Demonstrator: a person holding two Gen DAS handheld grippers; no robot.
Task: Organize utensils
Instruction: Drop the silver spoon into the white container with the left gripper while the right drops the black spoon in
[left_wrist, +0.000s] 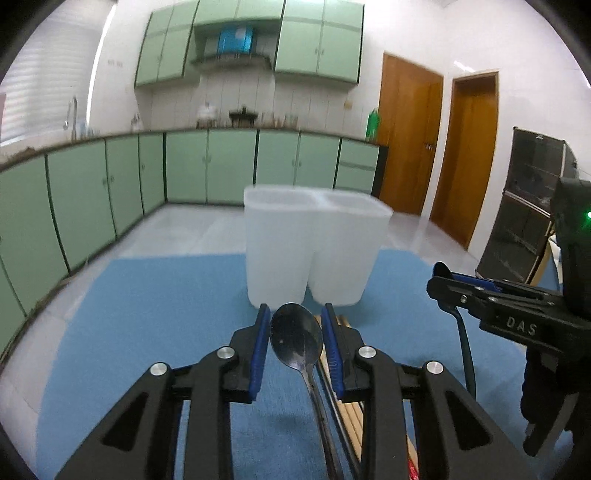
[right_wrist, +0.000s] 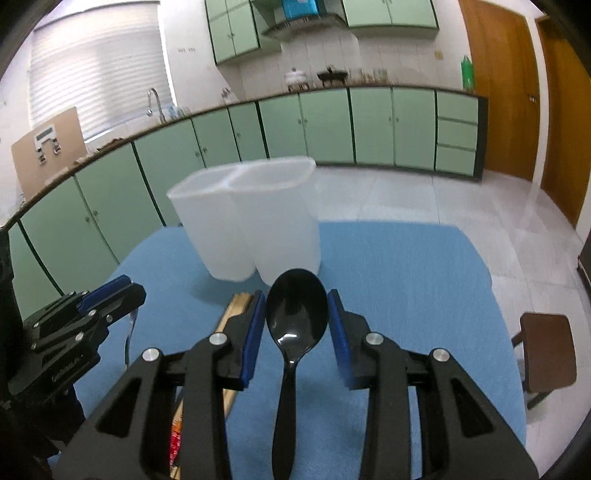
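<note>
Looking along the left gripper (left_wrist: 293, 314), a dark metal spoon (left_wrist: 296, 341) sits between its two blue-padded fingers (left_wrist: 259, 347), bowl forward and handle running back toward the camera. The bowl fills nearly the whole gap, yet whether the pads actually press on the spoon I cannot tell from this view. Under it lie pale wooden chopsticks (left_wrist: 349, 417) on the blue table mat (left_wrist: 155, 325). Just ahead stands a translucent white plastic holder with two compartments (left_wrist: 314, 247), upright on the mat and blurred. At the right edge the right gripper (left_wrist: 443, 280) reaches in, black with blue pads, a dark handle hanging below its tip. Green kitchen cabinets (left_wrist: 207, 170) and brown wooden doors (left_wrist: 410, 136) line the room behind.

From the right wrist, the right gripper (right_wrist: 297, 295) has a glossy black plastic spoon (right_wrist: 295, 317) between its blue pads (right_wrist: 255, 332), bowl forward, handle back toward the camera. Thin gaps show beside the bowl, so a firm clamp cannot be told here either. The two-compartment holder (right_wrist: 247, 218) stands just beyond the spoon's tip. Chopsticks (right_wrist: 231, 314) peek out at the left finger. The left gripper (right_wrist: 122, 288) enters low on the left, and a brown wooden stool (right_wrist: 546, 350) stands right of the table.
</note>
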